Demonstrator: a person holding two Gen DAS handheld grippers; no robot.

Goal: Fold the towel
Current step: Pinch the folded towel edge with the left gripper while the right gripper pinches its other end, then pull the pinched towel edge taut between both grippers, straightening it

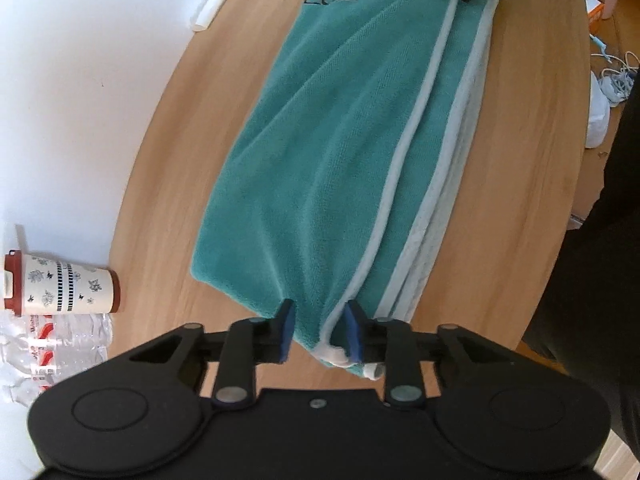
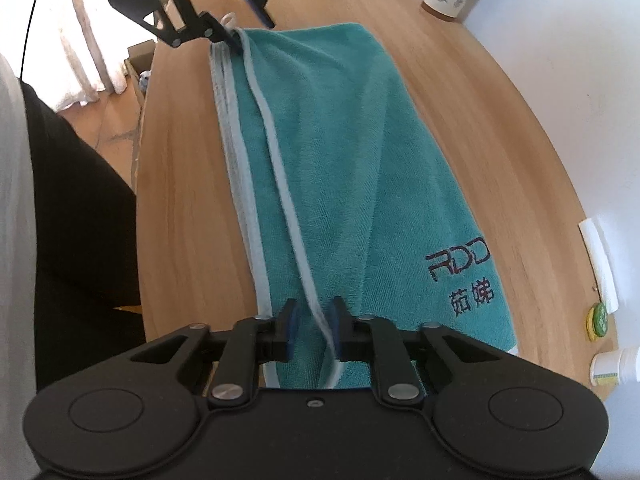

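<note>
— Nearest me?
— My left gripper, jaws apart round the towel end; the right gripper likewise opposite.
— Progress?
— It lies folded lengthwise along the table, near its edge. I judge crosswise folds remain.

Home: wooden table, curtains.

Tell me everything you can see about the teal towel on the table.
The towel is teal terry cloth with pale grey-white piping and dark embroidered lettering, "RDD" above two characters, near one end. It lies folded lengthwise into a long strip on the wooden table, its piped edges stacked along one side, slightly wrinkled. The left gripper straddles the piped edge at one end, the right gripper at the other; both look open, fingers not clamped.
</note>
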